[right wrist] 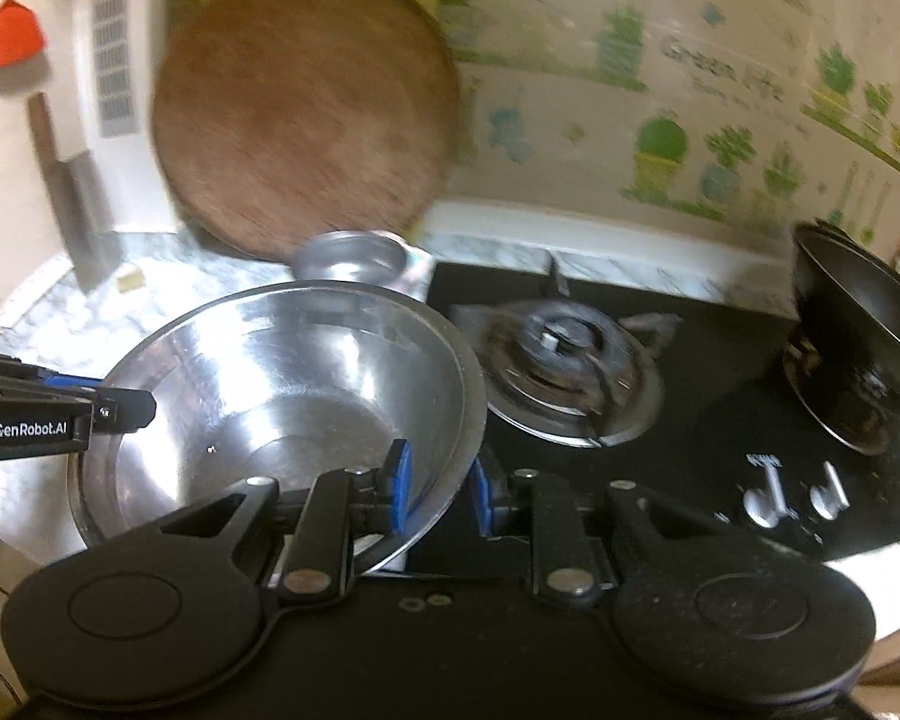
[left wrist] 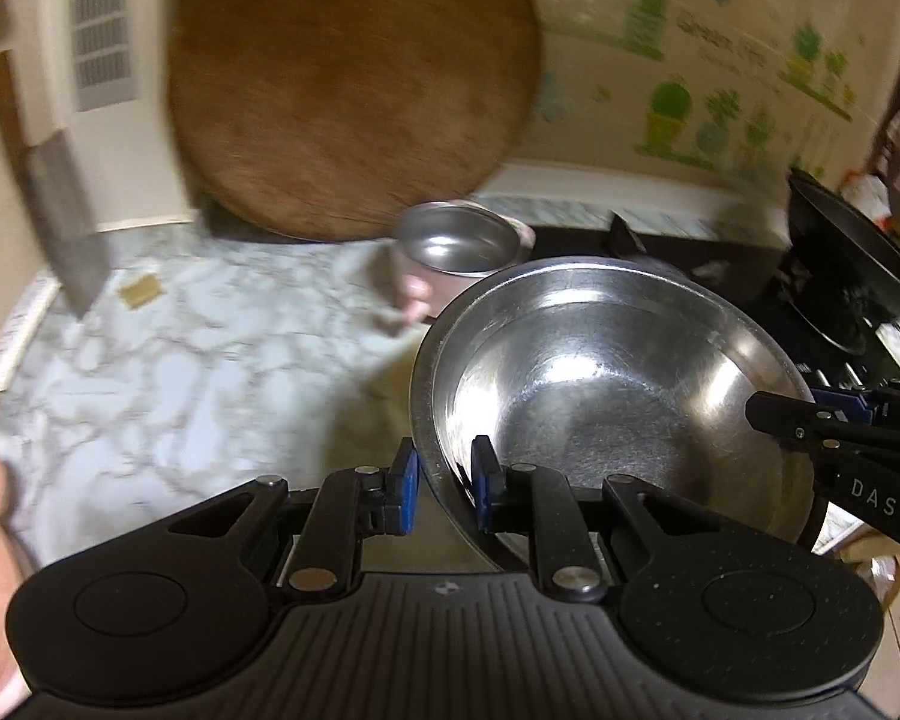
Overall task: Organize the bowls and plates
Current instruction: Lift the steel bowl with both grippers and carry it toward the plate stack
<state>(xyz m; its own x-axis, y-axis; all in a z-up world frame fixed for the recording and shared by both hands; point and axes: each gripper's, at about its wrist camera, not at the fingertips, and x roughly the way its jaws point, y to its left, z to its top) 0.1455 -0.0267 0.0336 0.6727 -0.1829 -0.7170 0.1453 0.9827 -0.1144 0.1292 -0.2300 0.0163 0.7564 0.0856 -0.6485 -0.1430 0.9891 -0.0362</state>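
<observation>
A large steel bowl is held in the air between both grippers. My left gripper is shut on its left rim, one blue pad inside and one outside. My right gripper is shut on the bowl's right rim the same way. In the left wrist view the right gripper shows at the bowl's far side. In the right wrist view the left gripper shows at the bowl's left rim. A smaller steel bowl stands behind on the marble counter; it also shows in the right wrist view.
A round wooden board leans against the wall behind the small bowl. A cleaver hangs at the left. A gas hob lies to the right, with a black wok on its far burner.
</observation>
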